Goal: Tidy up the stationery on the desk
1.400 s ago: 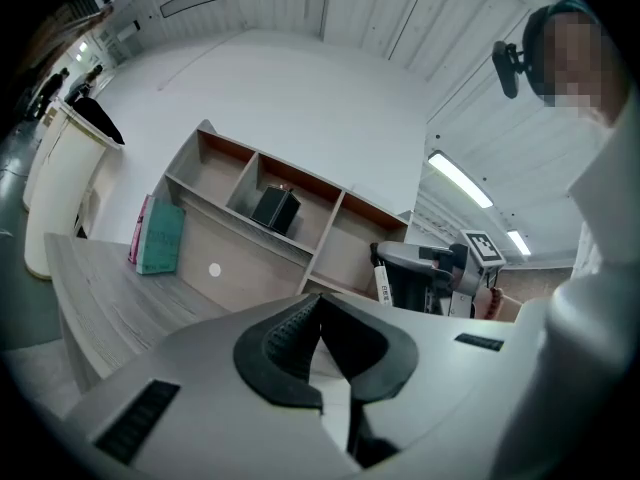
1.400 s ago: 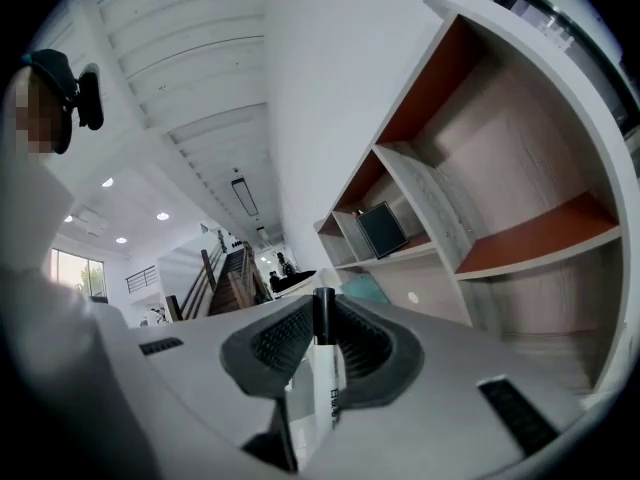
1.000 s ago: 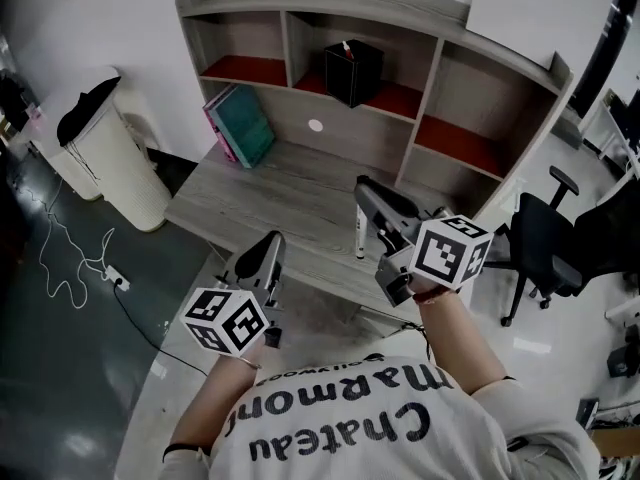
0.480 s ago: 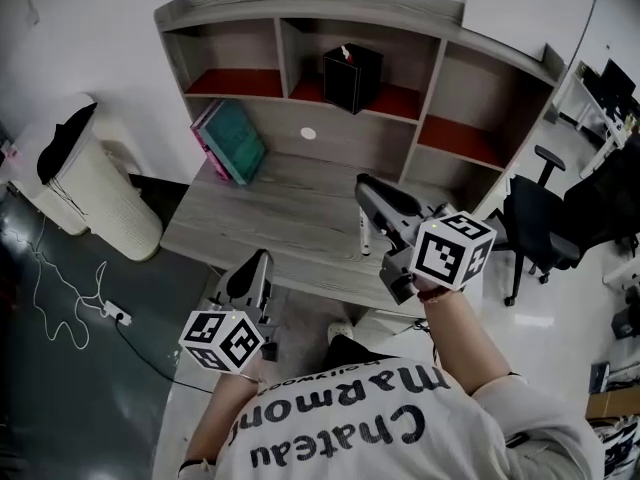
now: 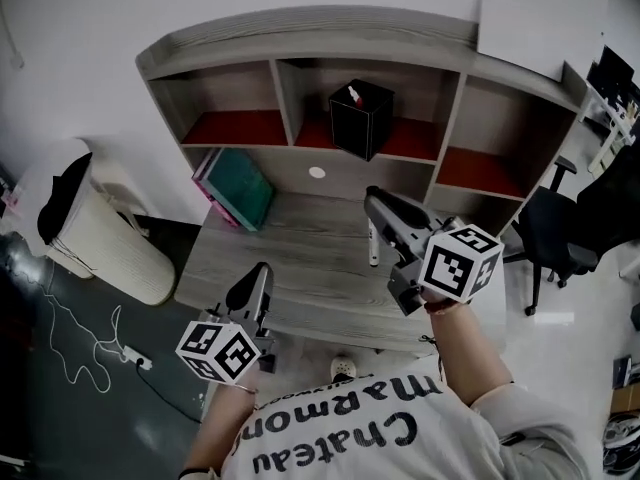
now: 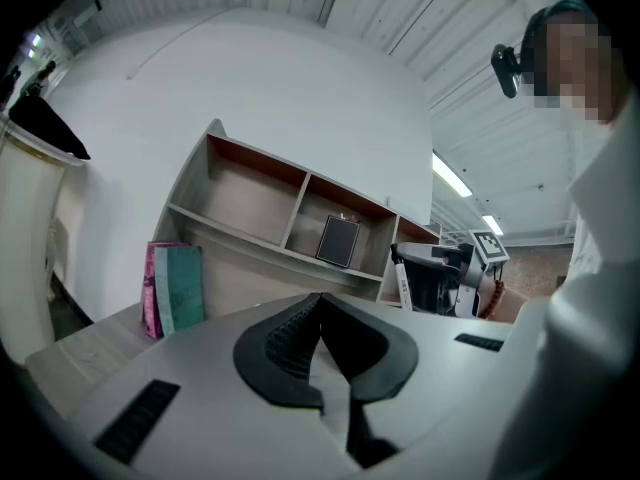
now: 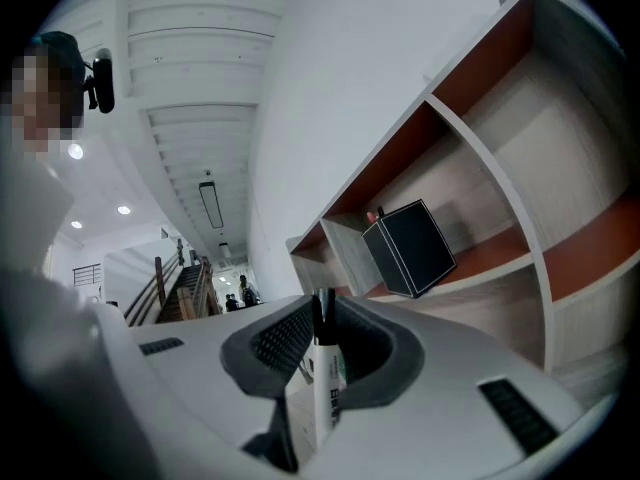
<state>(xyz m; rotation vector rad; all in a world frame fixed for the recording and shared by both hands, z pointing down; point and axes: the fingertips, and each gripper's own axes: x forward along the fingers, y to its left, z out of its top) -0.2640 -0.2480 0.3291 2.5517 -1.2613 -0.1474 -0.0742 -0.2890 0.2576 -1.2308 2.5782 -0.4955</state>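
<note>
With the right gripper at centre right of the head view, grips a white marker upright, dark cap level with the jaws, over the grey desk and below the shelf unit compartment holding a black box. Holds the left gripper at lower left, by the desk's near edge, pads together and nothing between them. Shows teal and pink books leaning at the desk's back left.
</note>
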